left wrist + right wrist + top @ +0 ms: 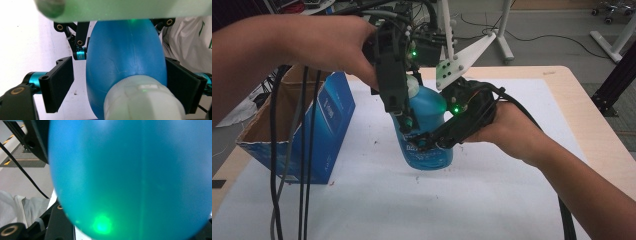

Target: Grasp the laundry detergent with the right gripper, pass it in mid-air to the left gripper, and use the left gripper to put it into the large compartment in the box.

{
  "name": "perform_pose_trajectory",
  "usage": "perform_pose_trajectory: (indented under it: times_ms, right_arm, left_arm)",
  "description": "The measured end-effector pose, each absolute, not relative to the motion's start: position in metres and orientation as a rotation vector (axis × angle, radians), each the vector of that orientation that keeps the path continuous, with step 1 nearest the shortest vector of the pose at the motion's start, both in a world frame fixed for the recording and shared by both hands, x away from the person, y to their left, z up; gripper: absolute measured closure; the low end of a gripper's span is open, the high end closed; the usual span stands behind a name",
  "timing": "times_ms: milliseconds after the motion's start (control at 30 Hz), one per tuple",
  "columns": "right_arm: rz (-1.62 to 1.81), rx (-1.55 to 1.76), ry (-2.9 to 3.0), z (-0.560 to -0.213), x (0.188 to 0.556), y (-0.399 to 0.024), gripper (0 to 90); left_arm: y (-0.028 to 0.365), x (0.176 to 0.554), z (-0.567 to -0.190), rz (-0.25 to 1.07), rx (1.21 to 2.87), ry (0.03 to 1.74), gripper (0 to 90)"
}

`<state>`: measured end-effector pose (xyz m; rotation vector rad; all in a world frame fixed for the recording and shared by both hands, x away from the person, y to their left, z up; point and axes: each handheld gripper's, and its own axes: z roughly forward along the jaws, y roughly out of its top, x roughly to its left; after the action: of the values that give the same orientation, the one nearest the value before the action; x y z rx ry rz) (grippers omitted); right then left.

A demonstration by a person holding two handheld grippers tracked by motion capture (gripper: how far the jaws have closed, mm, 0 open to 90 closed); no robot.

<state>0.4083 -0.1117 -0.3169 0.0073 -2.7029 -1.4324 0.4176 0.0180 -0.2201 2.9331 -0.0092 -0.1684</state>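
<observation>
A blue bottle (429, 112) with a white cap (412, 86) stands upright on the white sheet in the middle of the table. My right gripper (422, 142) comes in from the right and is shut on the bottle's lower body; the bottle (130, 170) sits right against its camera. My left gripper (406, 122) hangs over the bottle from above. Its jaws straddle the upper body (125, 50) just below the cap (142, 100). One pad (58, 82) stands off the bottle with a gap, and the other pad (183, 87) lies at its side. The left gripper (121, 85) is open.
An open cardboard box (312, 130) with blue printed sides stands at the table's left. Black cables (277, 150) hang down in front of it. A white sheet (412, 200) covers the wooden table (592, 140). Desk legs and floor cables lie beyond the far edge.
</observation>
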Motion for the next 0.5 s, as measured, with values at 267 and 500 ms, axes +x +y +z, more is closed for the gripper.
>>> perform_pose_trajectory:
  times_ms: [267,500]
  right_arm:
    - [-1.432,0.003,-2.694,-0.3170,0.4078,-0.1112,45.1]
    - [-1.435,0.009,-2.700,-0.3174,0.4083,-0.1108,45.1]
  left_arm:
    - [0.0180,0.4178,-0.2204,-0.157,2.936,-0.008,19.9]
    - [0.0177,0.4171,-0.2204,-0.158,2.937,-0.035,25.2]
